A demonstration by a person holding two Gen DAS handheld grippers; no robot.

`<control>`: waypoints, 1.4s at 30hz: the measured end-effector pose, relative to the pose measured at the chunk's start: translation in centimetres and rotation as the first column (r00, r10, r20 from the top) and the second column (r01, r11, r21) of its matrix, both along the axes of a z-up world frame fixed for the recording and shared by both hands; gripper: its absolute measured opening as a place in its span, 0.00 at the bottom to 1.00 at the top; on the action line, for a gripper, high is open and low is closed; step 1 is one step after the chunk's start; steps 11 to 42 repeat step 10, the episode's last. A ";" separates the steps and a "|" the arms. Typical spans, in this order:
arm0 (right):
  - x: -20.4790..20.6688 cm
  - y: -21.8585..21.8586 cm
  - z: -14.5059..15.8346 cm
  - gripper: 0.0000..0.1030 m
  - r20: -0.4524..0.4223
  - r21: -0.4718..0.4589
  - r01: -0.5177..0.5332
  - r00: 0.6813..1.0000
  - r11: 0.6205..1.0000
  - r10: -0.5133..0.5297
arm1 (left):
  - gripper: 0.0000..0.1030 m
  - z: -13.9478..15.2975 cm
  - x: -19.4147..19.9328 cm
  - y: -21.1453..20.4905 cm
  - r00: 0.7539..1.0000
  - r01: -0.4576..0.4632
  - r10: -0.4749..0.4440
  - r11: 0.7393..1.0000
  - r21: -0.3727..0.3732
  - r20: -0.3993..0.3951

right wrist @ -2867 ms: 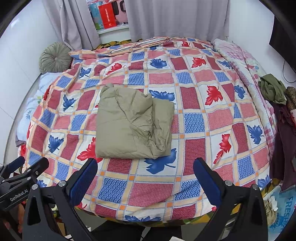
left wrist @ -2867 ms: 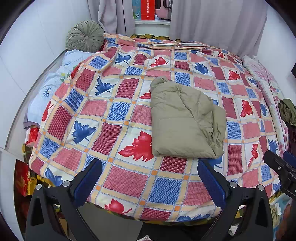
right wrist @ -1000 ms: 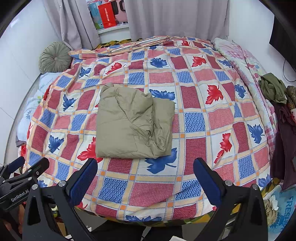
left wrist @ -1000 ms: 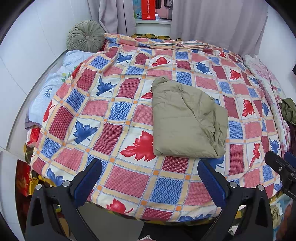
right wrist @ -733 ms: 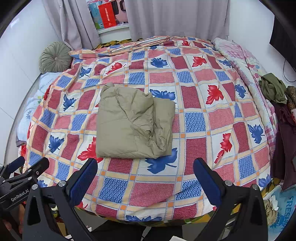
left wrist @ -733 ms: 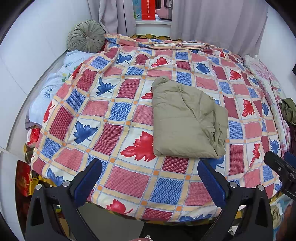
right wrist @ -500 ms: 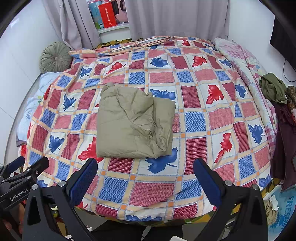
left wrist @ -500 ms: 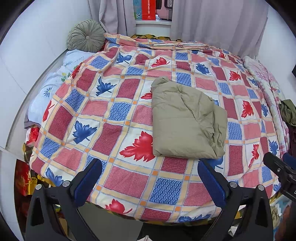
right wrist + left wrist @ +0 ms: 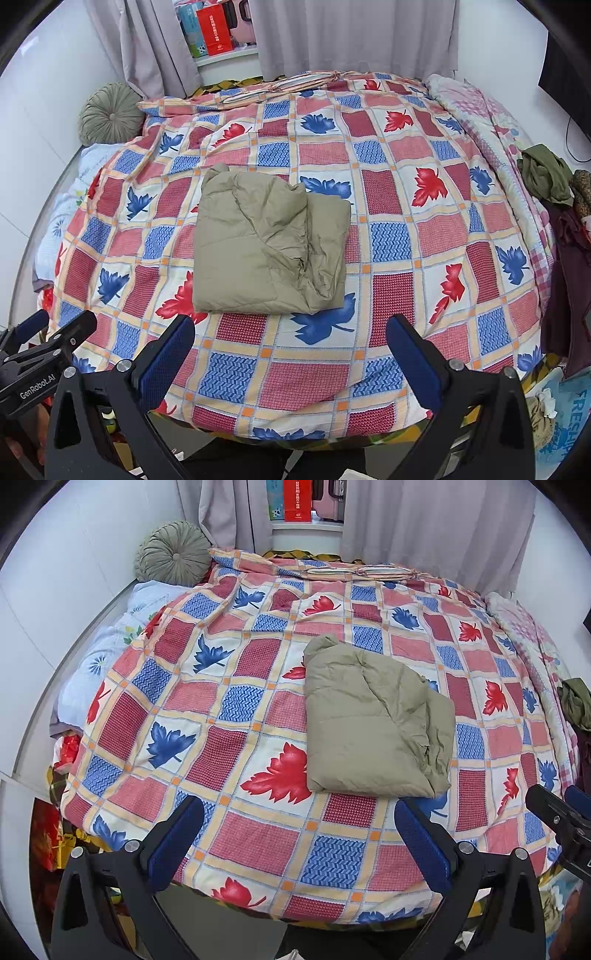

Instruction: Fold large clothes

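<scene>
Khaki folded garment [image 9: 373,723] lies on the patchwork quilt [image 9: 258,845] at our twelve o'clock; our left gripper [image 9: 299,842] and right gripper [image 9: 291,358] hover spread, empty.

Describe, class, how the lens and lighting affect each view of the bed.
Left wrist view: fisheye bows the quilt into a dome; dark corners; folded garment sharp, evenly lit. Right wrist view: same bulge; soft light, faint shadow under the garment; open tongs crisp.

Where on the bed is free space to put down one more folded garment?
Free: quilt right of the khaki garment, and the strip between it and the round cushion. Crowded: the right edge, where dark clothes pile.
</scene>
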State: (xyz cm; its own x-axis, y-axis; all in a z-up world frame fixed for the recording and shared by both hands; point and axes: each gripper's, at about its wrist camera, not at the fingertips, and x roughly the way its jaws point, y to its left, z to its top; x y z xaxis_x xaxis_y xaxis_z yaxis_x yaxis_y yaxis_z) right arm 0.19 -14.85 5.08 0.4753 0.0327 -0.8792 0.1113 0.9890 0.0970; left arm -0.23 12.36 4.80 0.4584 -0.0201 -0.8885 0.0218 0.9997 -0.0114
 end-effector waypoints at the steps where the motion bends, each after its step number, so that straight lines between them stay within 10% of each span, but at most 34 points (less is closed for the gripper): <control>1: 0.1 0.0 0.0 1.00 0.000 0.000 0.000 1.000 1.000 0.000 | 1.00 0.0 0.0 0.0 1.000 0.000 0.000 1.000 0.000 0.001; 42: 0.2 -0.1 0.0 1.00 -0.002 0.000 -0.002 1.000 1.000 0.002 | 1.00 -0.1 0.3 0.5 1.000 0.009 -0.009 1.000 -0.005 0.004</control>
